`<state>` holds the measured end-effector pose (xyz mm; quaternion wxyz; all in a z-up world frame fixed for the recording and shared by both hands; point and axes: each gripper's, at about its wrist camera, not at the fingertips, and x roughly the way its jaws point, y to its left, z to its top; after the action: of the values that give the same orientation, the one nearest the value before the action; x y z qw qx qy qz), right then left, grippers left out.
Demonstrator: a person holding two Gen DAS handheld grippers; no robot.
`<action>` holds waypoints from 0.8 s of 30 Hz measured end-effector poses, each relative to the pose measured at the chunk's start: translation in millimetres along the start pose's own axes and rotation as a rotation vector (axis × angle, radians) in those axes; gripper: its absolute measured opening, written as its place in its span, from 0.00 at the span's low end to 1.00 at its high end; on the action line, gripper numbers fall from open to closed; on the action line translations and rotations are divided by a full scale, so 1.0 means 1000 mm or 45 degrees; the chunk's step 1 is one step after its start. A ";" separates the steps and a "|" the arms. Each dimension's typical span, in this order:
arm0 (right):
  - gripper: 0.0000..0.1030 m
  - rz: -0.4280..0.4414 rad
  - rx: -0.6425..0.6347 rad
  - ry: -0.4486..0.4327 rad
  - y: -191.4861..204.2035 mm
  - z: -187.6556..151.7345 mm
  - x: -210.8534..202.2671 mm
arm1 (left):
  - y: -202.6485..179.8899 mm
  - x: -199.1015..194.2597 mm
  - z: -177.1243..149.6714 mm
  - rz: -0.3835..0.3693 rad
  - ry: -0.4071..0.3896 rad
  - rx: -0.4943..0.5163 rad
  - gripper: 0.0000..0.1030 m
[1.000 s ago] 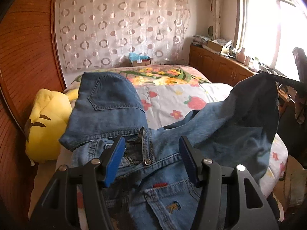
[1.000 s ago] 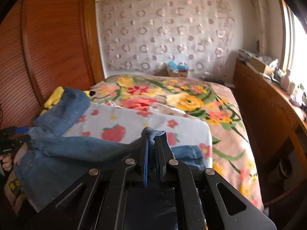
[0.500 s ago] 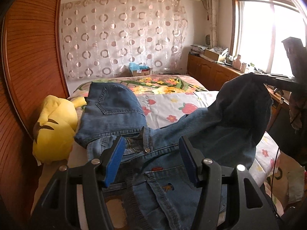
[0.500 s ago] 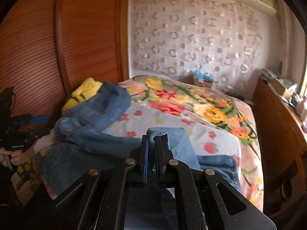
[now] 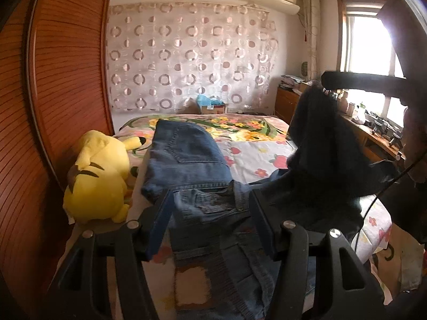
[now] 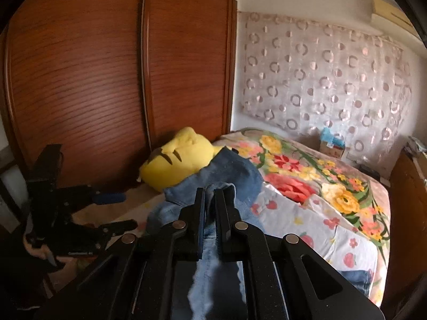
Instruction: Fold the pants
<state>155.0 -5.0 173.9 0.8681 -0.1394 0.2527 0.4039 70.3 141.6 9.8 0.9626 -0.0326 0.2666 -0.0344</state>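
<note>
One pair of blue denim pants [image 5: 186, 157] is spread on the bed [image 5: 256, 157], the flat part laid lengthwise toward the patterned curtain [image 5: 186, 64]. One leg is lifted off the bed at the right by the right hand-held gripper [image 6: 210, 194], whose jaws are opening; denim is seen between them, though contact with the pads cannot be judged clearly. The left hand-held gripper [image 5: 209, 208] is held wide above the waistband, nothing gripped. One yellow plush toy [image 5: 98, 176] is seen beside the pants.

L gripper [image 5: 210, 218] jaws apart; R gripper [image 6: 210, 208] jaws opening round denim.
</note>
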 end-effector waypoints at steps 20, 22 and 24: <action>0.48 -0.105 0.186 0.199 -0.064 -0.123 -0.001 | -0.036 0.046 -0.027 -0.113 0.110 0.029 0.56; 0.49 -0.095 0.198 0.229 -0.067 -0.136 0.011 | -0.037 0.052 -0.029 -0.117 0.129 0.035 0.56; 0.50 -0.092 0.197 0.248 -0.066 -0.143 0.024 | -0.039 0.057 -0.031 -0.120 0.144 0.045 0.56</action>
<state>172.5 -95.5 44.0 0.8616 -0.1194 0.3610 0.3361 101.2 96.3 -43.2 0.9438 -0.0262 0.3181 -0.0863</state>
